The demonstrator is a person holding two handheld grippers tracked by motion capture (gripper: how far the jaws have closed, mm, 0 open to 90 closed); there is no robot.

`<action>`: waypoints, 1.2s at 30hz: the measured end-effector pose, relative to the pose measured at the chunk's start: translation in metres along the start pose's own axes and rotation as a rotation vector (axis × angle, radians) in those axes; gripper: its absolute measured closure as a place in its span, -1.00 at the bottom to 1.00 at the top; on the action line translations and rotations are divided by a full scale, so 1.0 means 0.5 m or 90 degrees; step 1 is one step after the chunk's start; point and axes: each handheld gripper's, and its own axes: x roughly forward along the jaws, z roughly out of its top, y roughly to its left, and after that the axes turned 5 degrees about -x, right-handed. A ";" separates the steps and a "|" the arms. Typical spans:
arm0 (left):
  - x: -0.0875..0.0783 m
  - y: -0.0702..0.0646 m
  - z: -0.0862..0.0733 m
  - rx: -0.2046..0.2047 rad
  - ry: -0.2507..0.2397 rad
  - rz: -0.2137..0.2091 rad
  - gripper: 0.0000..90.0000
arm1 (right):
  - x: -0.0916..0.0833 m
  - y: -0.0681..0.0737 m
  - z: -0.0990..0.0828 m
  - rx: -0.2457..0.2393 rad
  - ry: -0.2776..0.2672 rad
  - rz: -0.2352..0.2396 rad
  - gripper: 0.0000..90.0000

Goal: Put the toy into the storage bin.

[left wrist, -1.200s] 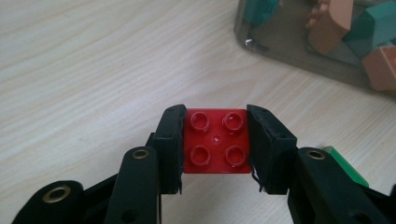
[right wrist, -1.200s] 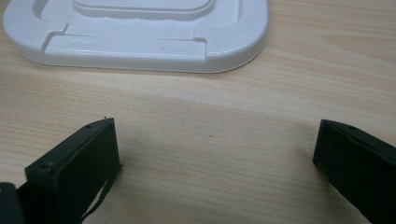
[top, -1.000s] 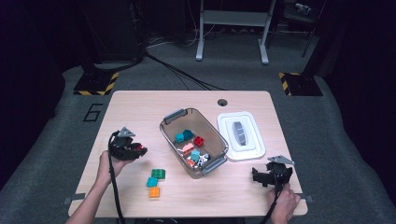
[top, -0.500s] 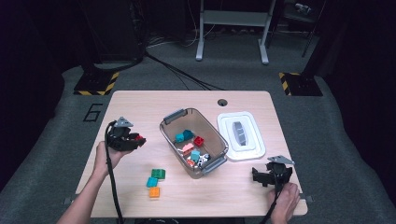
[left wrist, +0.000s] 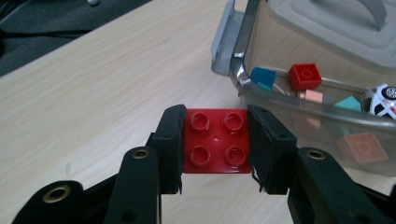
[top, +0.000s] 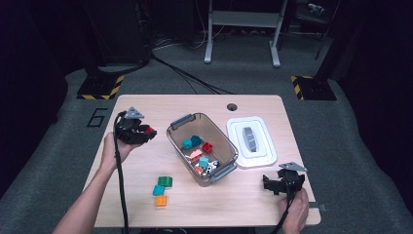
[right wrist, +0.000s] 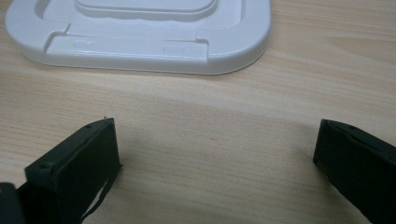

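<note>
Red brick point(left wrist: 216, 147), square with four studs, sits clamped between the two black jaws of the left gripper point(left wrist: 215, 149); the left gripper view shows the pads pressing its left and right sides and the studs facing the camera, detail that the high view reduces to a red spot point(top: 149, 130) at the gripper's point(top: 146, 132) tip. From above, that gripper is held over the left part of the table point(top: 146, 105), just left of the clear bin point(top: 174, 138), with the person's left hand point(top: 114, 148) under it.

Nearest the person, the high view shows three loose bricks on the table: an orange brick point(top: 161, 200), a teal brick point(top: 158, 190) and a green brick point(top: 165, 181), close together. At the near right, the right gripper point(top: 272, 184) rests low over the table in the right hand point(top: 294, 214). The right gripper view shows its jaws spread wide with bare wood between them and nothing held, and beyond them the near edge of the white lid point(right wrist: 140, 46).

Farther off, the bin stands at mid-table, holding several small bricks. The left gripper view looks through its wall at a small red brick point(left wrist: 305, 76), a teal piece point(left wrist: 263, 76) and a white toy car point(left wrist: 382, 99). The lid point(top: 251, 141) lies flat just right of the bin.
</note>
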 end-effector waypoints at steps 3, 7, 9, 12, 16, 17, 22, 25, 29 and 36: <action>-0.002 -0.002 0.020 0.005 -0.010 0.004 0.31 | 0.000 0.000 0.000 0.000 0.001 0.001 -1.00; -0.005 -0.007 0.042 0.014 -0.013 0.004 0.31 | 0.000 0.000 0.000 -0.001 0.001 0.001 -1.00; -0.006 -0.013 0.051 0.021 -0.013 0.005 0.31 | 0.000 0.000 0.000 0.001 0.002 0.000 -1.00; -0.003 -0.022 0.064 0.030 -0.012 0.000 0.31 | 0.000 0.000 0.000 0.000 0.001 0.001 -1.00; 0.006 -0.039 0.078 0.040 -0.012 -0.008 0.31 | 0.000 0.000 0.000 0.000 0.001 0.001 -1.00; 0.009 -0.044 0.081 0.048 -0.009 -0.011 0.31 | 0.000 0.001 0.000 0.002 0.002 0.000 -1.00; 0.031 -0.069 0.091 0.065 -0.002 -0.020 0.31 | 0.000 0.001 0.000 0.002 0.002 0.000 -1.00; 0.044 -0.082 0.097 0.069 0.002 -0.030 0.31 | -0.001 0.002 0.000 0.007 0.004 -0.001 -1.00; 0.062 -0.099 0.100 0.079 0.008 -0.043 0.31 | -0.001 0.001 0.000 0.006 0.004 0.000 -1.00; 0.110 -0.121 0.082 0.091 0.053 -0.068 0.31 | 0.000 0.001 0.000 0.001 0.002 0.000 -1.00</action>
